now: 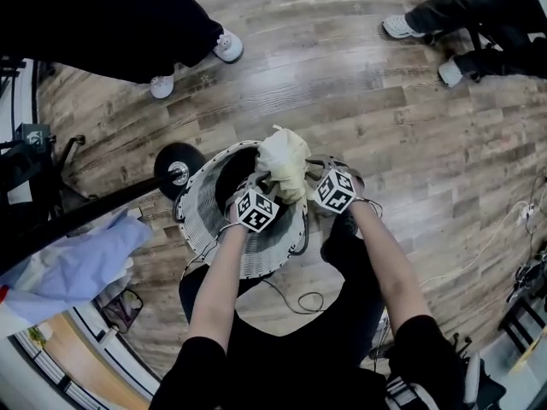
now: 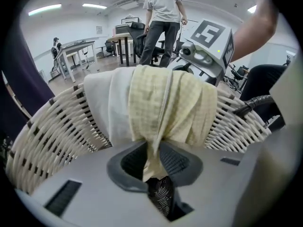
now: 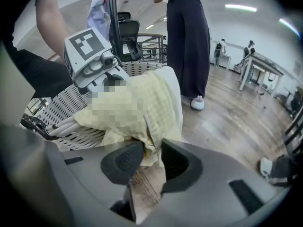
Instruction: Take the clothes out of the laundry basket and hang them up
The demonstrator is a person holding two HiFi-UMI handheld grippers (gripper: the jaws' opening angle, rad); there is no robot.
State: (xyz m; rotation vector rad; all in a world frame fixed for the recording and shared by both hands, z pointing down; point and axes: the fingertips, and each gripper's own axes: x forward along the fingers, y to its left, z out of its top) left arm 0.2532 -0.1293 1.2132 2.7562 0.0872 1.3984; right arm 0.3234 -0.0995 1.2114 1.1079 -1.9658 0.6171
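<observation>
A pale yellow checked garment with a white part is bunched over the far rim of the white wicker laundry basket. In the head view my left gripper and right gripper meet at the garment's lower edge, one on each side. The left gripper view shows my left gripper shut on a fold of the yellow garment, with the basket behind it. Seen from the right gripper view, my right gripper is shut on the garment too, beside the basket.
A clothes rack bar with a light blue garment stands at the left, its wheel next to the basket. A person in dark trousers stands beyond it. Another person's feet are at the top right. A cable lies on the wooden floor.
</observation>
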